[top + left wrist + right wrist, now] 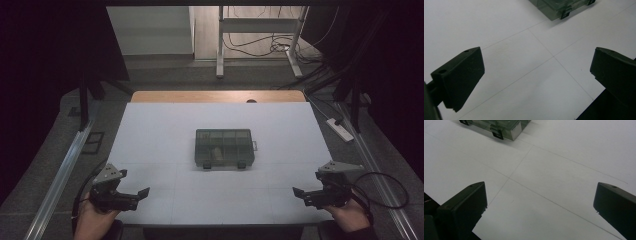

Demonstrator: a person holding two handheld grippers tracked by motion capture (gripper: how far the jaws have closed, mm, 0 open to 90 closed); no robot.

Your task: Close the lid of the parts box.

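A clear greenish compartment box (224,148) with dark latches on its near side lies shut at the middle of the white table (160,125). Its corner appears at the top of the left gripper view (554,8) and of the right gripper view (504,126). My left gripper (142,195) rests near the front left edge, jaws wide apart over bare table (536,72). My right gripper (298,192) sits near the front right edge, also open with nothing between its jaws (540,202). Both point inward, well short of the box.
A wooden strip (215,96) borders the table's far edge. Metal rails (65,165) run along both sides. A white power strip (340,129) and cables lie on the floor at the right; a white frame (260,30) stands behind.
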